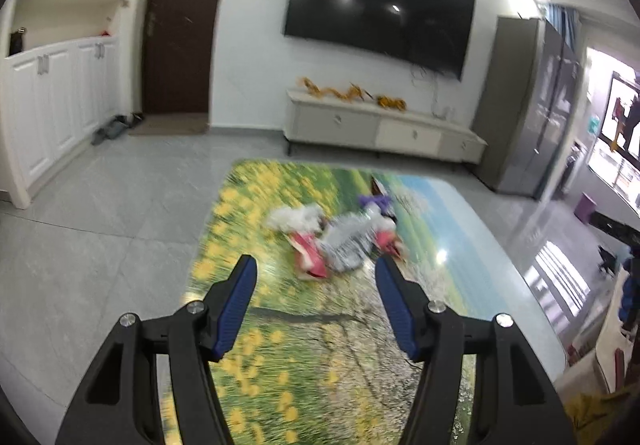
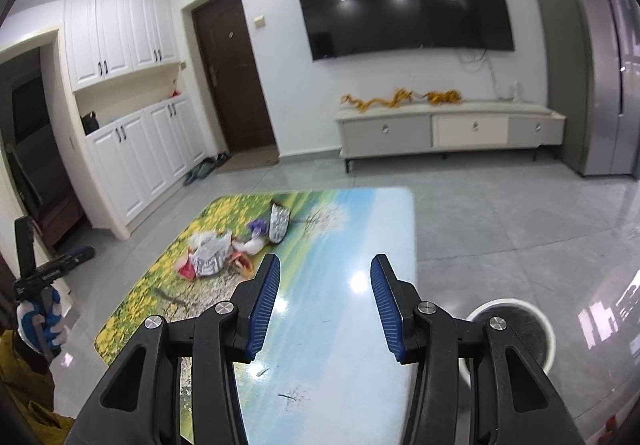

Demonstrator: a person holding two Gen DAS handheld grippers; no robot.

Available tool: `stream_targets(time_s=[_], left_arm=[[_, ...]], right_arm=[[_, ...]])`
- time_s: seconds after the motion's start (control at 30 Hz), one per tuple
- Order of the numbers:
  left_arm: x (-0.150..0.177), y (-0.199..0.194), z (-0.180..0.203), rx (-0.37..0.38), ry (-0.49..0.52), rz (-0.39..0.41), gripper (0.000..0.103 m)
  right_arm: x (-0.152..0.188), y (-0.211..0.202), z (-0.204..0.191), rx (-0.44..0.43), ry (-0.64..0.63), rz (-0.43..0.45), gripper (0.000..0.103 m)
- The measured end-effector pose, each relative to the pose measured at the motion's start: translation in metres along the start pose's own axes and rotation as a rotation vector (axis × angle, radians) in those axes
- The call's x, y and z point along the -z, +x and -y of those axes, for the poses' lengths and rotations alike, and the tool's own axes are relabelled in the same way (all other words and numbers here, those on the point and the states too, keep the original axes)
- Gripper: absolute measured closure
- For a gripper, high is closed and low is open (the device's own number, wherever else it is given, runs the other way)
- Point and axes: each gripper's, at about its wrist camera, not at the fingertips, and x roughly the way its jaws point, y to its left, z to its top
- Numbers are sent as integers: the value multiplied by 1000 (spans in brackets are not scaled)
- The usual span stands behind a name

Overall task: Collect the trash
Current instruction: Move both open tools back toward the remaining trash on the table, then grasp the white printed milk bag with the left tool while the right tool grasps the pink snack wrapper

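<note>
Both tongs stand apart and empty: the left tongs (image 1: 316, 271) hover just short of the crumpled red, silver and white wrapper trash (image 1: 340, 237) on the flower-printed glossy worktop (image 1: 460, 245); the right tongs (image 2: 325, 271) have it ahead-left, and a white round bin (image 2: 532, 321) lower right.

the trash pile (image 1: 340, 241) is blurred in the left wrist view.
</note>
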Motion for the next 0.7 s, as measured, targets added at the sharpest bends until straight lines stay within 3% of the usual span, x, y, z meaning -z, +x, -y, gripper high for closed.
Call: stream_targets(time_s=[0.33,0.7], left_arm=[[-18,110,11,136,63,-159,44],[-49,212,24,221,230,-274,44]], right_arm=[[16,99,-19,-83,-5,-197,56],[7,170,-56,-113,-78,-313,56]])
